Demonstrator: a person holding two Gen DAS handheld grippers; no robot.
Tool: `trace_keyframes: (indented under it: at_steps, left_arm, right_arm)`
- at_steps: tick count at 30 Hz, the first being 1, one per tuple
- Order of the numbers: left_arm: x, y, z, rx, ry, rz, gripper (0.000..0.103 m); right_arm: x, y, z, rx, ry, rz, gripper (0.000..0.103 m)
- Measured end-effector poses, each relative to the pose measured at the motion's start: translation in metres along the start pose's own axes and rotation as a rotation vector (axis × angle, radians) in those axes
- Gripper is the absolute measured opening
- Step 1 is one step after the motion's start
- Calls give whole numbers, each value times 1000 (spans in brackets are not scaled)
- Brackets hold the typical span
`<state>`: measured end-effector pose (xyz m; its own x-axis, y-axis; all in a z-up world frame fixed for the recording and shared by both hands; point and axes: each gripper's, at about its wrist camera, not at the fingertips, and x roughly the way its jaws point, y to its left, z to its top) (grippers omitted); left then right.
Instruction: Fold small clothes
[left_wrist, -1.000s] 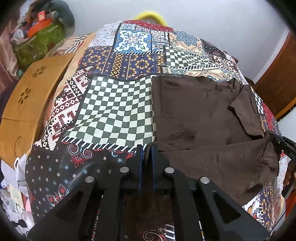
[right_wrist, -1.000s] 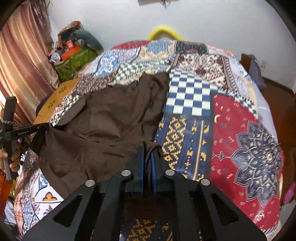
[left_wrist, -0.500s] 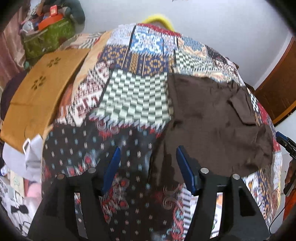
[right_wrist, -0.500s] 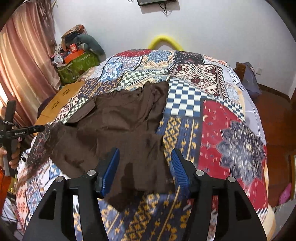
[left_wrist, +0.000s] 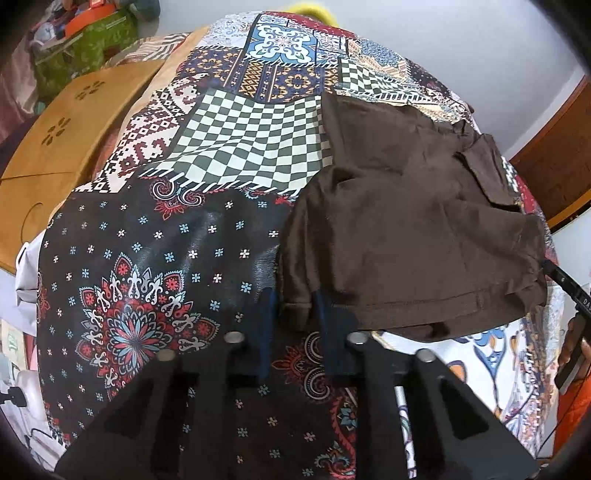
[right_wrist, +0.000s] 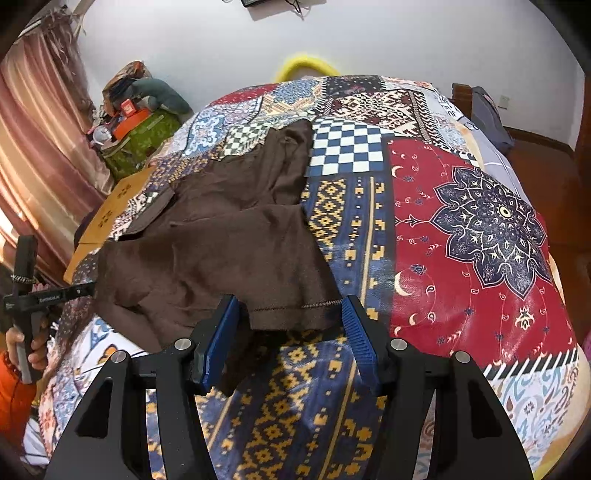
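A small dark brown garment (left_wrist: 413, 229) lies folded over on the patchwork bed cover (left_wrist: 147, 266). My left gripper (left_wrist: 294, 319) points steeply down at the garment's near left corner. Its jaws are closing, with the cuff-like corner between the blue pads and a thin gap still showing on each side. My right gripper (right_wrist: 290, 332) is open over the near hem of the brown garment (right_wrist: 221, 236); the stitched edge lies between its fingers, touching neither. Each view shows the other gripper at its edge, held by a hand (right_wrist: 33, 343).
A wooden board (left_wrist: 55, 147) leans at the bed's left side, with a green bag (right_wrist: 144, 136) of clutter behind it. A pink curtain (right_wrist: 33, 140) hangs on the left. A yellow ring (right_wrist: 303, 62) shows past the far edge. A wooden door (left_wrist: 554, 166) stands on the right.
Both grippers were shut on the garment's edge, then opened and let it drop folded onto the bed. The left jaws have since narrowed around a corner. The right jaws stay wide.
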<state>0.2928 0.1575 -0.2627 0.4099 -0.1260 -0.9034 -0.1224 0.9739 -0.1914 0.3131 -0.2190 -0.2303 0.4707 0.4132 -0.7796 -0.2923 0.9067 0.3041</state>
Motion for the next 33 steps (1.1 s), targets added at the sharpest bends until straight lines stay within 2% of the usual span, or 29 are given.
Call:
trace_keyframes:
  at_steps: [5, 7, 8, 9, 10, 15, 19, 23, 29, 33]
  left_arm:
    - [0, 3, -1, -7, -15, -2, 9]
    - [-1, 3, -1, -7, -19, 0, 7]
    - [-2, 2, -1, -4, -21, 1, 6]
    - [-4, 0, 0, 0, -25, 2, 6]
    - [-6, -1, 0, 4, -29, 5, 6]
    - [-34, -9, 4, 30, -76, 1, 6]
    - [-68, -19, 10, 69, -158, -2, 6]
    - [-103, -30, 28, 87, -243, -19, 6]
    - [-131, -46, 66, 99, -364, -6, 5]
    - [-129, -54, 97, 95, -389, 19, 5]
  right_arm:
    - [3, -3, -5, -10, -5, -6, 53]
    - [4, -3, -6, -23, -11, -28, 47]
    - [5, -2, -6, -31, -9, -42, 35]
    - [7, -2, -6, -33, 3, -33, 17]
    - [8, -3, -6, -23, 24, -4, 9]
    - [-14, 3, -3, -45, -7, 24, 5]
    - [-39, 8, 6, -47, -51, 62, 5]
    - [-67, 15, 30, -41, -131, 107, 4]
    - [-87, 35, 67, -114, -245, 51, 4]
    - [-85, 37, 95, -133, -289, 17, 4]
